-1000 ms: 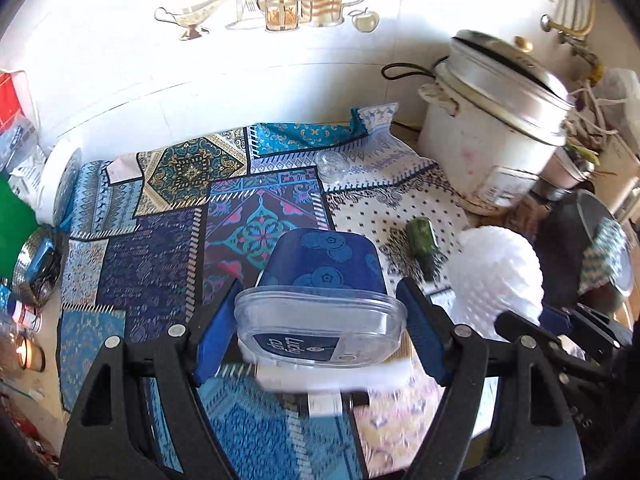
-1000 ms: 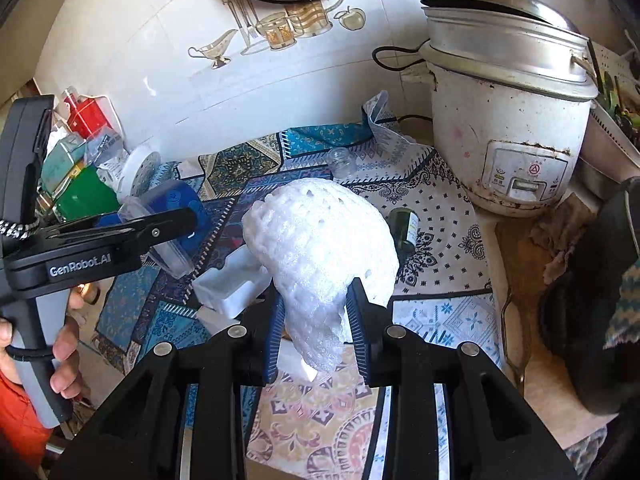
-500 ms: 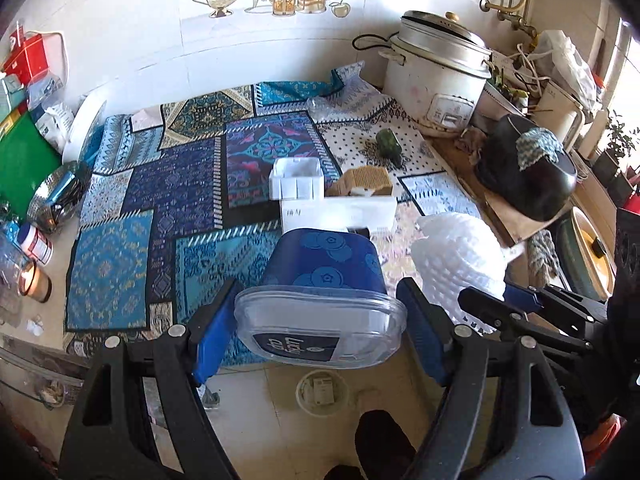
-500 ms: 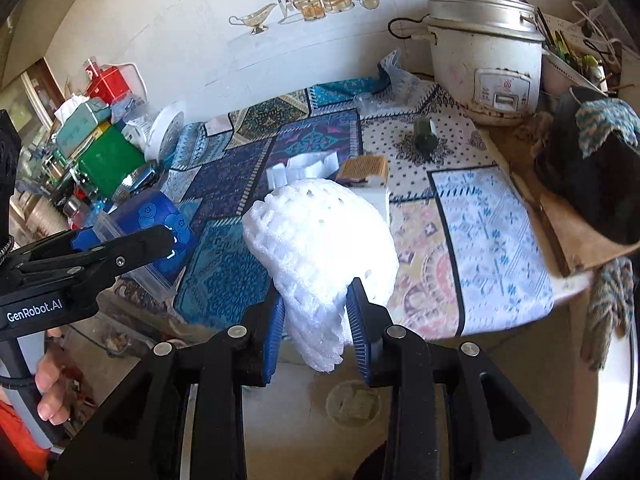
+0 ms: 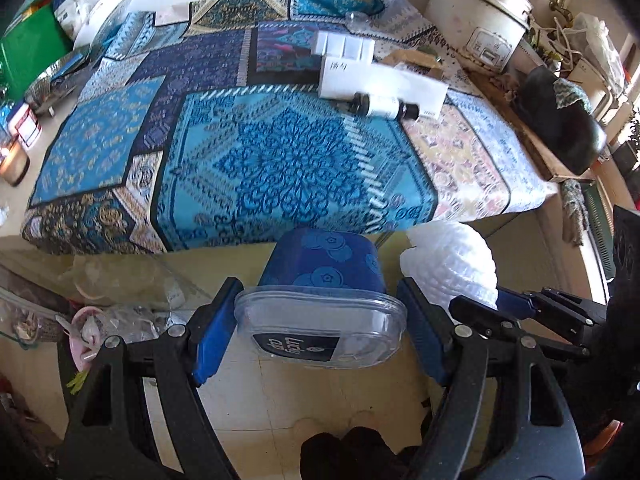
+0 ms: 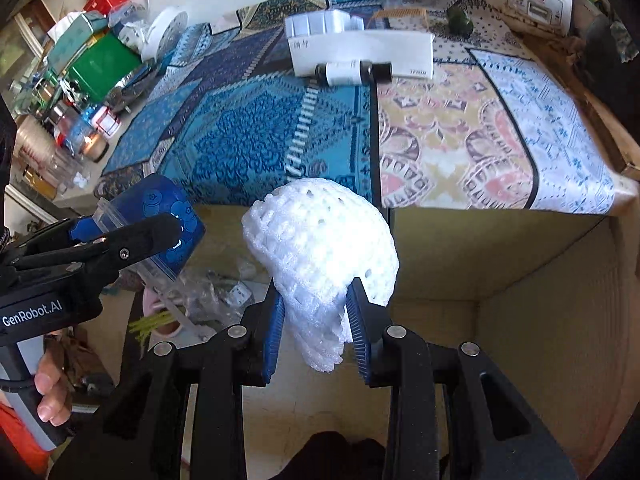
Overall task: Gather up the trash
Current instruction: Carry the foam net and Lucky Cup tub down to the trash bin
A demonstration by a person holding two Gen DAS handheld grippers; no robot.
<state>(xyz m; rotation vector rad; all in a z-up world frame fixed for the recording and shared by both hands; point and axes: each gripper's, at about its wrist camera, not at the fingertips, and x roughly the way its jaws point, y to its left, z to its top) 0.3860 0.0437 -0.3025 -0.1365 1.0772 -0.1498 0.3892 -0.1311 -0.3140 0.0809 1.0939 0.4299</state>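
My left gripper [image 5: 320, 324] is shut on a blue plastic cup with a clear lid [image 5: 324, 280], held over the floor in front of the table; the cup also shows in the right wrist view [image 6: 168, 220]. My right gripper [image 6: 316, 332] is shut on a white foam fruit net [image 6: 324, 240], held above an open cardboard box [image 6: 540, 280] below the table edge. The net also shows in the left wrist view [image 5: 452, 264]. On the patterned tablecloth [image 5: 280, 152] lie a small bottle [image 5: 380, 106], a white carton [image 5: 384, 80] and a white tray [image 5: 346, 46].
A rice cooker [image 5: 480, 20] and a dark pot [image 5: 560, 120] stand at the table's right. Jars, a candle [image 6: 94, 146] and a green box [image 6: 106, 64] crowd the left. A clear bag of rubbish [image 6: 212, 292] lies on the floor at left.
Both grippers have pulled back from the table and lowered below its front edge, carrying the cup and the foam net. The cardboard box has come into view.
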